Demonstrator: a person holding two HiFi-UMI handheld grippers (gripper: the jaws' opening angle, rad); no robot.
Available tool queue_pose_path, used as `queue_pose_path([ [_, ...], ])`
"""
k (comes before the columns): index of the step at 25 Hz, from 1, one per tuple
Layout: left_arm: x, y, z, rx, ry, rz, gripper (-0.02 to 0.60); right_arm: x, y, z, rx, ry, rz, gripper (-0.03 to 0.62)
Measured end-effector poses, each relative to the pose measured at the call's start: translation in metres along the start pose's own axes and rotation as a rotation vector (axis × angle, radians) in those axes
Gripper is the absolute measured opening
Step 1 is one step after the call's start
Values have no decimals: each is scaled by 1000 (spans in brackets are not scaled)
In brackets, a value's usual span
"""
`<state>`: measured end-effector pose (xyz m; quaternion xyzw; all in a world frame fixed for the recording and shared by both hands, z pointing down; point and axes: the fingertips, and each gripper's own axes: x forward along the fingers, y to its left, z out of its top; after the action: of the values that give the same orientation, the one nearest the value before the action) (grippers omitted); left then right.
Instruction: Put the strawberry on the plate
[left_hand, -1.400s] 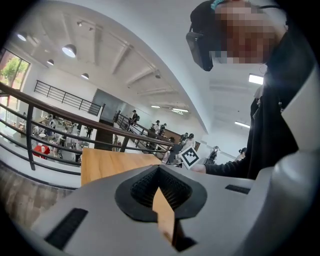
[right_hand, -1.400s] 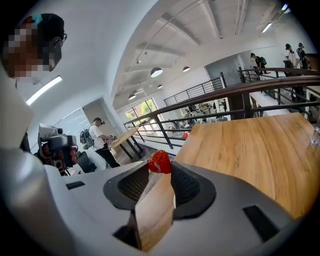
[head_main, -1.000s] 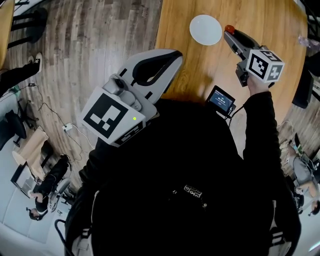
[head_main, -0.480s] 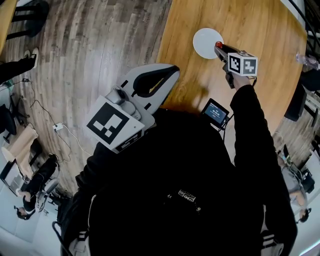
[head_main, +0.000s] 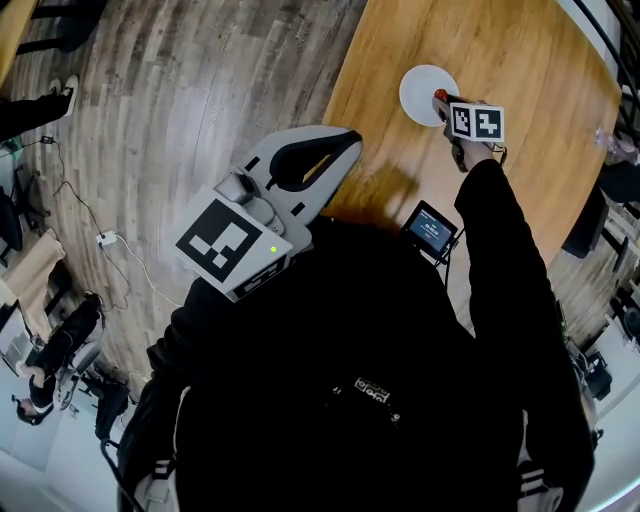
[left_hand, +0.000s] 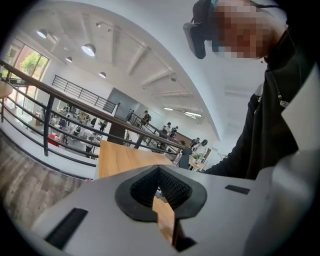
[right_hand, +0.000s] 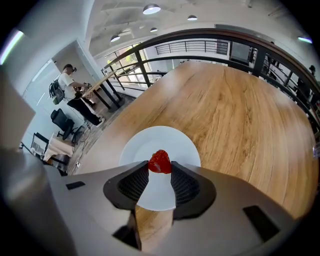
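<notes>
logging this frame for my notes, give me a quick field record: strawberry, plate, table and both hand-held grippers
strawberry: red, clamped between the jaws of the right hand-held gripper
right hand-held gripper: shut on the strawberry, pointing down over the plate
plate: white, round, on the wooden table
left hand-held gripper: jaws together, nothing between them, held near the torso, away from the plate
task state: strawberry not yet released

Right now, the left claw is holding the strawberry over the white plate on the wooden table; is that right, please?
Not quite: the right claw is holding the strawberry over the white plate on the wooden table, as the right gripper view shows.
</notes>
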<state>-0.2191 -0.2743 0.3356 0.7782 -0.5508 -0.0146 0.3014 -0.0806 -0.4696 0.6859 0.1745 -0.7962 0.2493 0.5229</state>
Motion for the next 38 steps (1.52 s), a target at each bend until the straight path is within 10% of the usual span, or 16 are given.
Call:
queue_pose_path([
  [38,8,-5,-3,10,-10,-59,5,2,6,1,282,-161,50,209],
])
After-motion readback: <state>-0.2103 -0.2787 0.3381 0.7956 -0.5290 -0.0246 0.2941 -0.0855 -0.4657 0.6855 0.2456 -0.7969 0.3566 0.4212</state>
